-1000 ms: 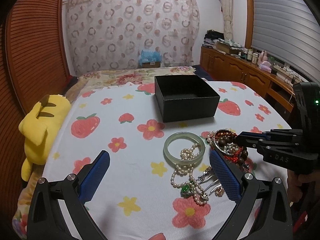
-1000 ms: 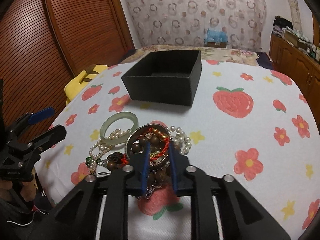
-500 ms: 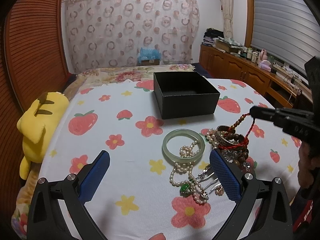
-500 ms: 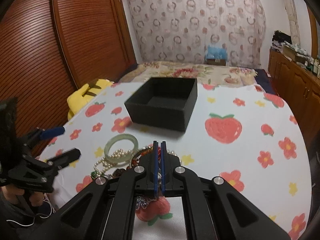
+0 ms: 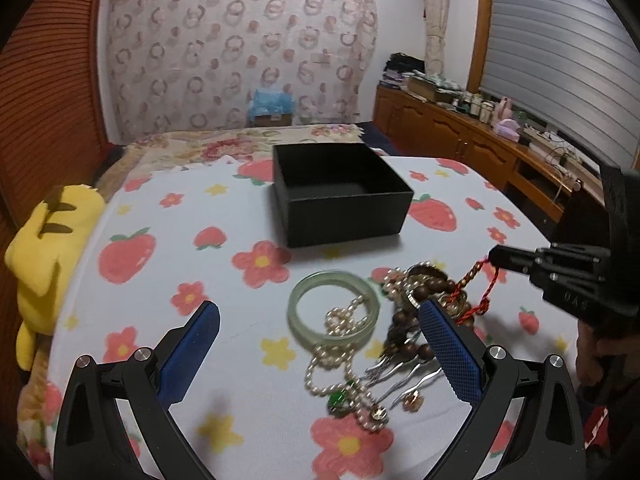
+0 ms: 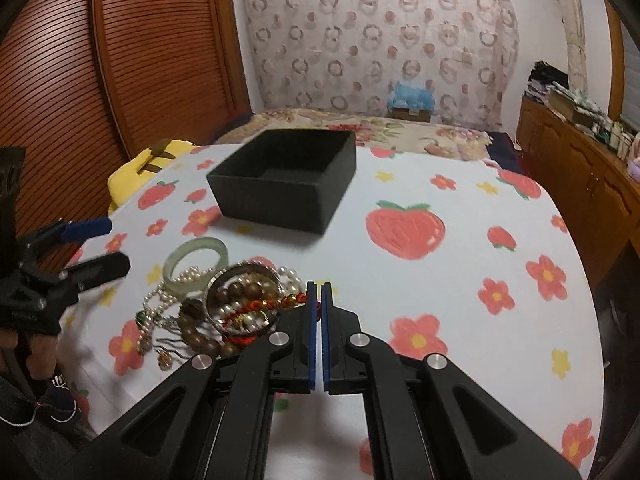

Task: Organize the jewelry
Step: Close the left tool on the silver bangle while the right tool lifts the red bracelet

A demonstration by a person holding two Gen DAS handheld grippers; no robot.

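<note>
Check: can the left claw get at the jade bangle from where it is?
Probably yes. The left claw is open with the jade bangle lying just ahead between its fingers; only a pearl strand drapes across it.

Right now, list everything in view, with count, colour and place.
box: 1, black, open, far middle of the cloth.
jade bangle: 1, pale green, flat, left edge of the jewelry heap.
pearl strand: 1, cream, draped over the bangle and trailing nearer.
wooden bead bracelet: 1, brown, middle of the heap.
red cord bracelet: 1, red and gold, one end lifted.
hair pins: several, silver, near edge of the heap.
plush toy: 1, yellow, left edge.
tablecloth: 1, white with strawberries and flowers.
cabinet: 1, brown wood, right wall.
left hand-held gripper: open, before the heap.
right hand-held gripper: shut on the red cord bracelet.
</note>
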